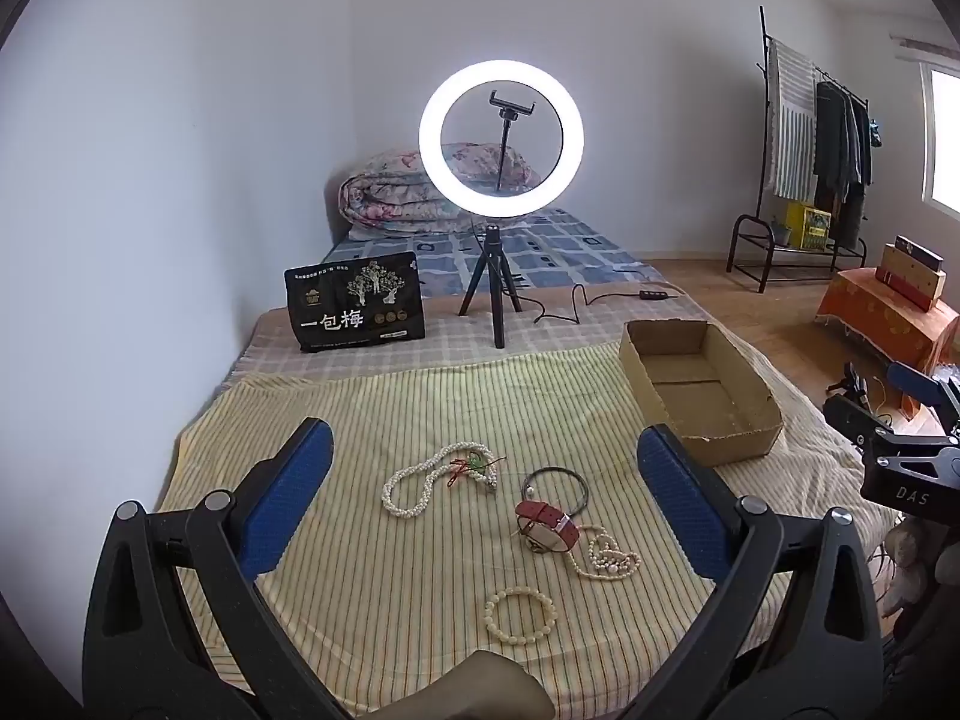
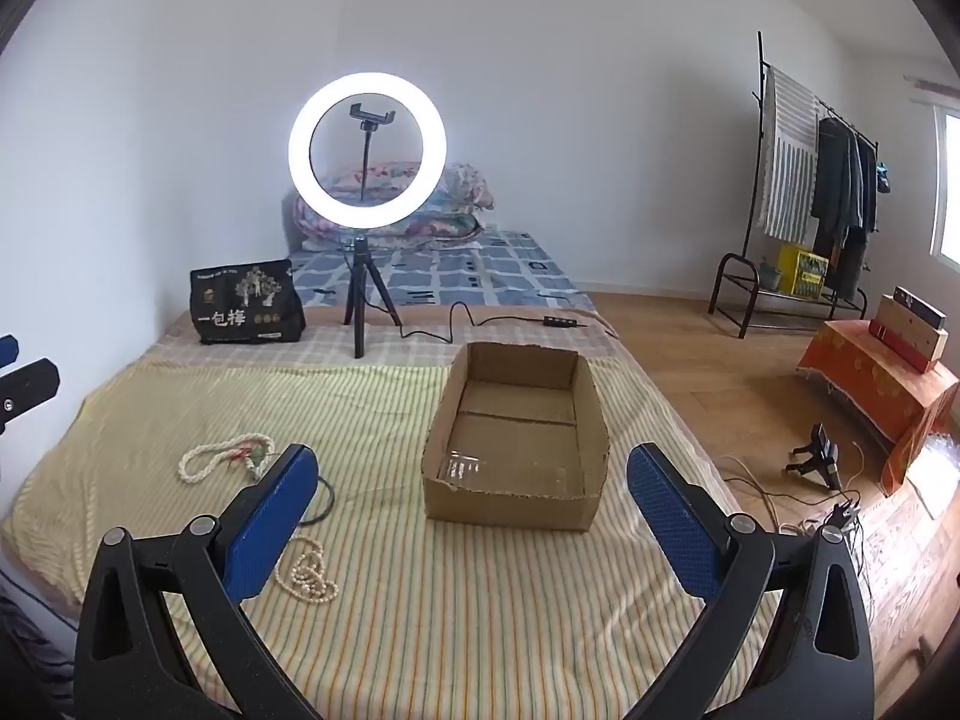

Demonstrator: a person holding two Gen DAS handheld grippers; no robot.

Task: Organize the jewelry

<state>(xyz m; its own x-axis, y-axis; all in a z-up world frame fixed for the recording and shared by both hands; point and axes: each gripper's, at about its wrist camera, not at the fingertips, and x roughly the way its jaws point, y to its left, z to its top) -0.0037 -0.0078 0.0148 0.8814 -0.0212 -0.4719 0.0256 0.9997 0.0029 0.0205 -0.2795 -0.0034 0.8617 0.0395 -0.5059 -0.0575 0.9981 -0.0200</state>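
Jewelry lies on a striped yellow cloth (image 1: 372,600): a long pearl necklace with a red-green charm (image 1: 432,480), a black hoop (image 1: 555,483), a red-strapped watch (image 1: 549,525), a small pearl necklace (image 1: 606,558) and a cream bead bracelet (image 1: 519,615). An empty cardboard box (image 1: 696,387) stands to the right. My left gripper (image 1: 480,462) is open above the jewelry. My right gripper (image 2: 471,480) is open, in front of the box (image 2: 516,438). The right wrist view shows the long necklace (image 2: 225,456) and the small pearls (image 2: 309,576); the left finger hides the watch.
A lit ring light on a tripod (image 1: 499,192) and a black snack bag (image 1: 357,300) stand behind the cloth. Its cable (image 2: 480,324) runs right. Folded quilt (image 1: 396,192) at the wall. Clothes rack (image 2: 816,204), orange-covered stand (image 2: 876,384) and floor cables (image 2: 798,510) are right.
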